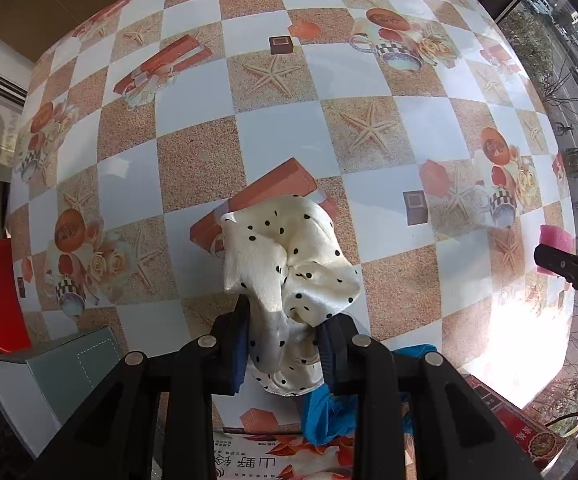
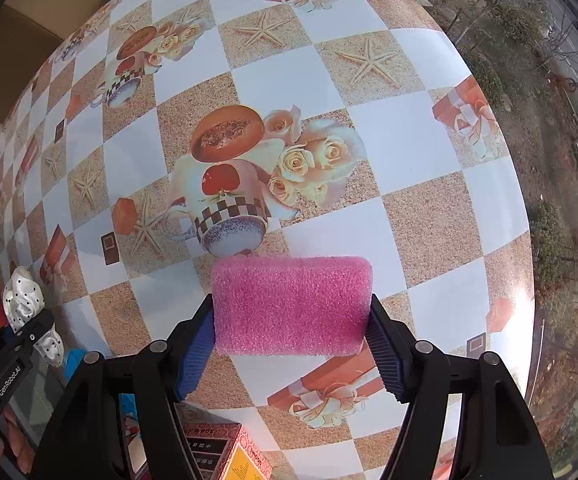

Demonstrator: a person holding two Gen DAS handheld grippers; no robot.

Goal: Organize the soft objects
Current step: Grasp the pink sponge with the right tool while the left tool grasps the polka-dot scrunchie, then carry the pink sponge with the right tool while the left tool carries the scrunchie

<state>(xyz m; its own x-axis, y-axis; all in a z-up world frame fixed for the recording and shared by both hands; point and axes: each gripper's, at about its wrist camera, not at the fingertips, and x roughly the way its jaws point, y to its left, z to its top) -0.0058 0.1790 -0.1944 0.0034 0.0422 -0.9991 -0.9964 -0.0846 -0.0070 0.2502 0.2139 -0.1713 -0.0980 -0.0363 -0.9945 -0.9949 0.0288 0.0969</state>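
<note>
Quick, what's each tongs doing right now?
Left tongs: shut on the polka-dot cloth.
Right tongs: shut on the pink sponge.

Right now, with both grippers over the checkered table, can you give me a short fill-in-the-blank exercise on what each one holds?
1. The left gripper is shut on a cream cloth with black ____.
2. The right gripper holds a sponge whose colour is ____.
3. Under the cloth near the left jaws lies a crumpled ____ bag.
4. The tablecloth print shows sandy squares with ____.

Missing words: dots; pink; blue; starfish
</note>
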